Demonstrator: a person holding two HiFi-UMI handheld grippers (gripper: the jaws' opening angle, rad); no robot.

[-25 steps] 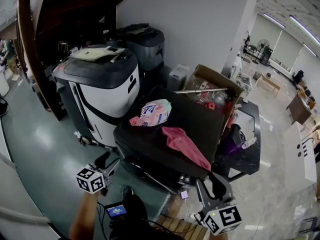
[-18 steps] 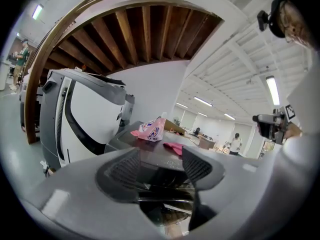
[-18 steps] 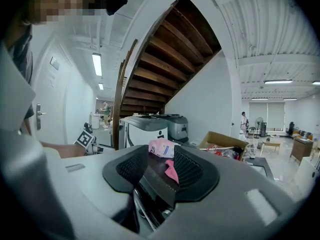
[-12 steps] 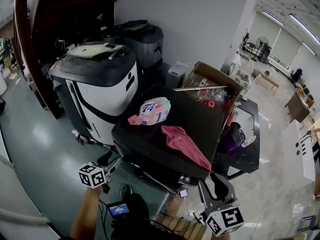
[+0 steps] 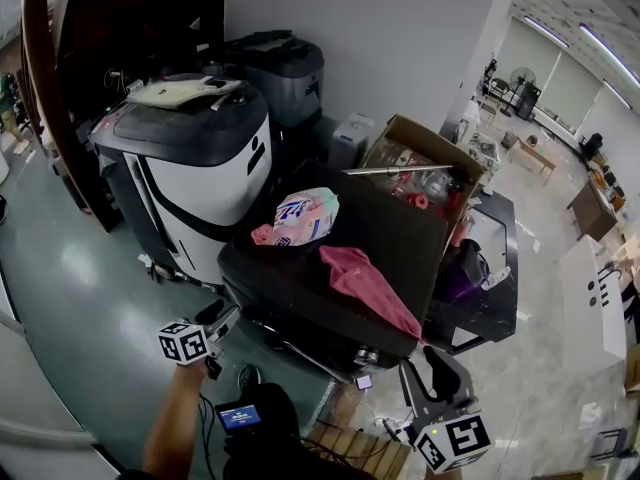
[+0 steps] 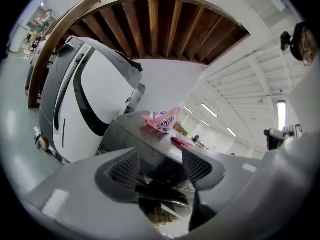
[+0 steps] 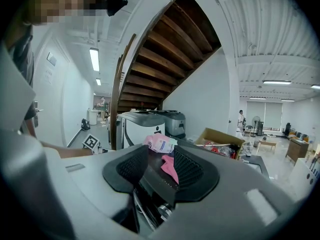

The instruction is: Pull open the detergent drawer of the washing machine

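The black washing machine [image 5: 340, 253] stands in the middle, with a pink cloth [image 5: 365, 288] and a pink-and-white detergent bag [image 5: 300, 218] lying on its top. Its front panel [image 5: 290, 336] faces me, with a round knob [image 5: 368, 356] at the right end; I cannot make out the drawer on it. My left gripper [image 5: 215, 320] hovers open just off the machine's front left corner. In the left gripper view the machine [image 6: 125, 136] fills the space beyond the open left gripper [image 6: 161, 171]. My right gripper [image 5: 430, 373] is open, below the front right corner, apart from the machine.
A large white and grey machine [image 5: 190, 168] stands close on the left, with a dark grey unit [image 5: 275, 73] behind it. An open cardboard box [image 5: 420, 173] of oddments sits behind the washer. A low black cart [image 5: 490, 298] is on the right. A wooden staircase [image 7: 165, 59] rises overhead.
The left gripper has edged closer to the washer's front left corner. The right gripper has hardly moved. Both stay open.
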